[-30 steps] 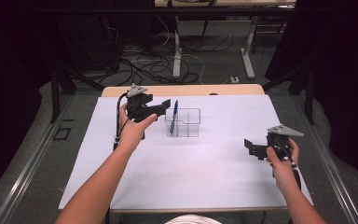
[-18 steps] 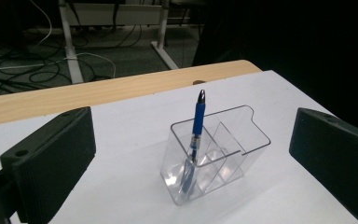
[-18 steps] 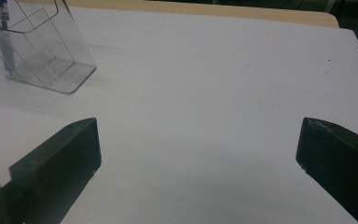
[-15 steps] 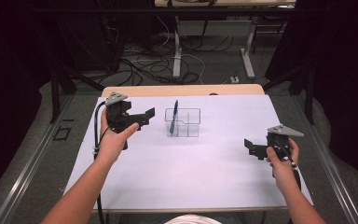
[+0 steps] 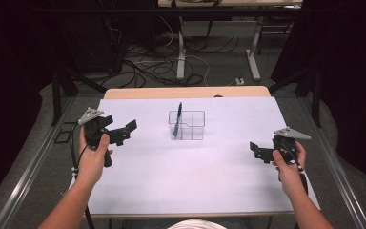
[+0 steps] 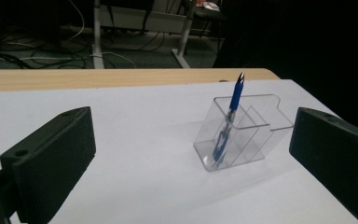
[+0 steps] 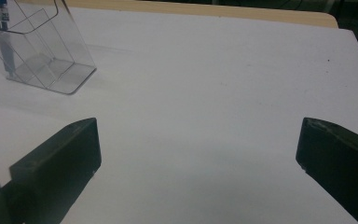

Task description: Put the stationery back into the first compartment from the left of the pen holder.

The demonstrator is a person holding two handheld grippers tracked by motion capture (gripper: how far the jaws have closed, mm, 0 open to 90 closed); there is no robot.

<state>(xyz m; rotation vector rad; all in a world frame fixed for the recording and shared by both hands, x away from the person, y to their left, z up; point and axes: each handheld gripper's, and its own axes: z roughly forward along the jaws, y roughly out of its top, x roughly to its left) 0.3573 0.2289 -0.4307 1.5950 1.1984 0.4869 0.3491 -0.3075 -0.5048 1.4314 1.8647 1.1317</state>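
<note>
A clear plastic organiser [image 5: 187, 125] with compartments stands at the middle of the white table [image 5: 181, 181]. A blue pen [image 5: 178, 116] stands upright in its left compartment, tip end up. The left gripper view has the organiser [image 6: 242, 133] and the pen [image 6: 229, 116] ahead, right of centre. My left gripper [image 5: 128, 130] hovers left of the organiser, open and empty, well apart from it. Near the table's right edge my right gripper [image 5: 256, 150] is open with nothing in it. A corner of the organiser [image 7: 37, 46] appears at the top left of the right gripper view.
A wooden strip [image 5: 186, 91] runs along the table's far edge. Beyond it lie cables [image 5: 147, 67] and desk legs [image 5: 181, 52] on the floor. Dark curtains close in both sides.
My left gripper has drawn back leftward and toward the person, away from the organiser, leaving the pen standing in it. The right gripper has stayed still.
</note>
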